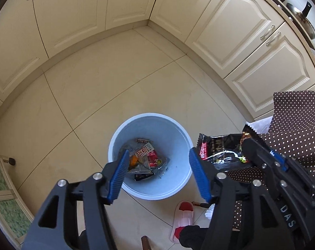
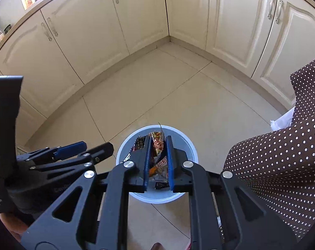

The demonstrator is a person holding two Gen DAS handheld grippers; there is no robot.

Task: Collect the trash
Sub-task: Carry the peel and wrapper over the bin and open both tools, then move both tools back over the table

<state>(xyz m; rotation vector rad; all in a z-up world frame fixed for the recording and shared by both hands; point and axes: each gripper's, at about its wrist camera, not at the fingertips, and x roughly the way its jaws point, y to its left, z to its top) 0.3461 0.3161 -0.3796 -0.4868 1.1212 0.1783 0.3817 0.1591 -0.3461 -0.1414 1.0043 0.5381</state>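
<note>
A light blue bin (image 1: 174,137) stands on the tiled floor with several crumpled snack wrappers (image 1: 147,158) at its bottom. Above it my left gripper (image 1: 159,152) is open, its blue pads (image 1: 120,173) wide apart with nothing between them. To the right of it, my right gripper (image 1: 249,143) holds a black snack wrapper (image 1: 220,150) beside the bin's rim. In the right wrist view the right gripper (image 2: 158,138) is shut on that wrapper (image 2: 157,143), directly over the bin (image 2: 124,145). The left gripper (image 2: 99,145) shows at the left, level with it.
Cream cabinets (image 1: 240,31) wrap around the floor's far corner. A brown cloth with white dots (image 1: 299,129) hangs at the right, close to the bin. A red and white slipper (image 1: 184,214) and a foot in a dark sock lie just below the bin.
</note>
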